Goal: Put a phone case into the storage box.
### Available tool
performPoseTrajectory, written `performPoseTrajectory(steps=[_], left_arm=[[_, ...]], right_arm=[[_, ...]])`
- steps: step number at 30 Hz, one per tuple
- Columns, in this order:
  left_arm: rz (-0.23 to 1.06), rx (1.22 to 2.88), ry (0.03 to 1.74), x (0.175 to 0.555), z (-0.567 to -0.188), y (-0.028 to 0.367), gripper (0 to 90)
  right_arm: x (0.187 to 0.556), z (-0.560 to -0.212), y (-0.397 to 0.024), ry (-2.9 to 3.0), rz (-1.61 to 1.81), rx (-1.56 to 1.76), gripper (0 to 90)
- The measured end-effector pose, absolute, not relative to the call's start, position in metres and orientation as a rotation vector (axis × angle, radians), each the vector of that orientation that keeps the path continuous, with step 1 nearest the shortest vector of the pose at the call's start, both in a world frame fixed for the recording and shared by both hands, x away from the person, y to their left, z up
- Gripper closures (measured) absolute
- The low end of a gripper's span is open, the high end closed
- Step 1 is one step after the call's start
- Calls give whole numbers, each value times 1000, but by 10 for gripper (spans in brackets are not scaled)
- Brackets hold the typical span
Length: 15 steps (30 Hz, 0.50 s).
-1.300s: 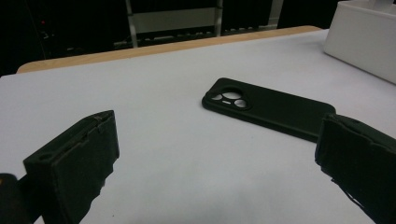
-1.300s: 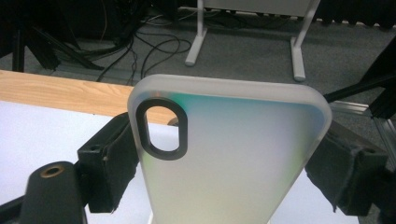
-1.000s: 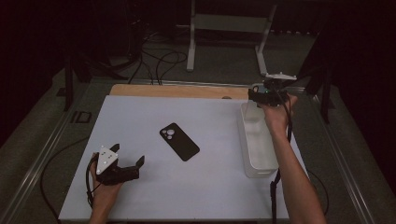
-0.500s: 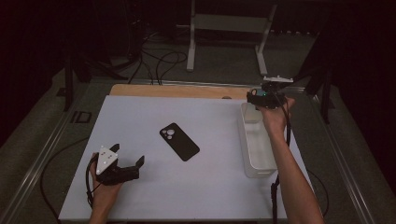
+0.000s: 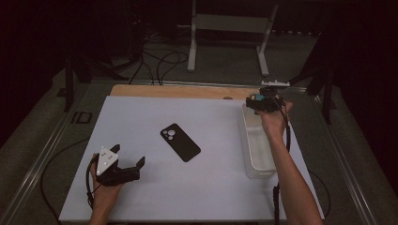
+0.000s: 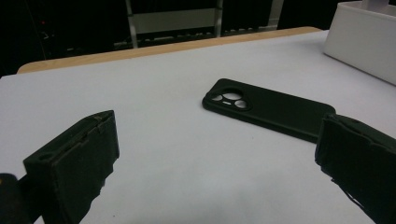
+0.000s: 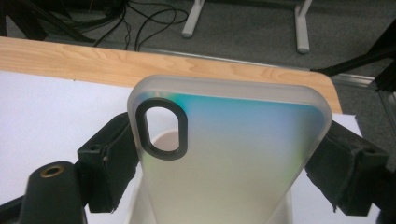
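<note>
room: dim | floor: grey carpet, black cables | white stand legs behind table

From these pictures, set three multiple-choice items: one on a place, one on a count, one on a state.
1. Where does the black phone lie?
A. in the white bin
B. on the white table top
C. on the floor

2. How many round lenses show on the black phone?
A. one
B. three
C. five

3. How is the right gripper?
A. shut on the translucent phone case
B. open and bare
C. shut on the black phone

Answers: 1 B, it lies flat mid-table; 2 B, the left gripper view shows three; 3 A, both jaws press its edges above the white bin.
</note>
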<state>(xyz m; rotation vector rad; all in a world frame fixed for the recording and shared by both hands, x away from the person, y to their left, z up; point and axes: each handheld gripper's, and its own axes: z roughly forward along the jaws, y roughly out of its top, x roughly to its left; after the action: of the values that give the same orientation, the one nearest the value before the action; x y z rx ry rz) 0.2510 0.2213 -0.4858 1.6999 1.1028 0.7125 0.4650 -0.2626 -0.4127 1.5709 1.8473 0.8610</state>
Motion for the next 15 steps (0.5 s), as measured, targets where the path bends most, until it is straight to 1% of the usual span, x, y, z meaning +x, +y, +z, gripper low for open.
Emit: performPoseTrajectory(steps=[15], left_arm=[[712, 1700, 1106, 251, -486, 221, 3]], right_arm=[[468, -429, -261, 1865, 836, 1623, 167]])
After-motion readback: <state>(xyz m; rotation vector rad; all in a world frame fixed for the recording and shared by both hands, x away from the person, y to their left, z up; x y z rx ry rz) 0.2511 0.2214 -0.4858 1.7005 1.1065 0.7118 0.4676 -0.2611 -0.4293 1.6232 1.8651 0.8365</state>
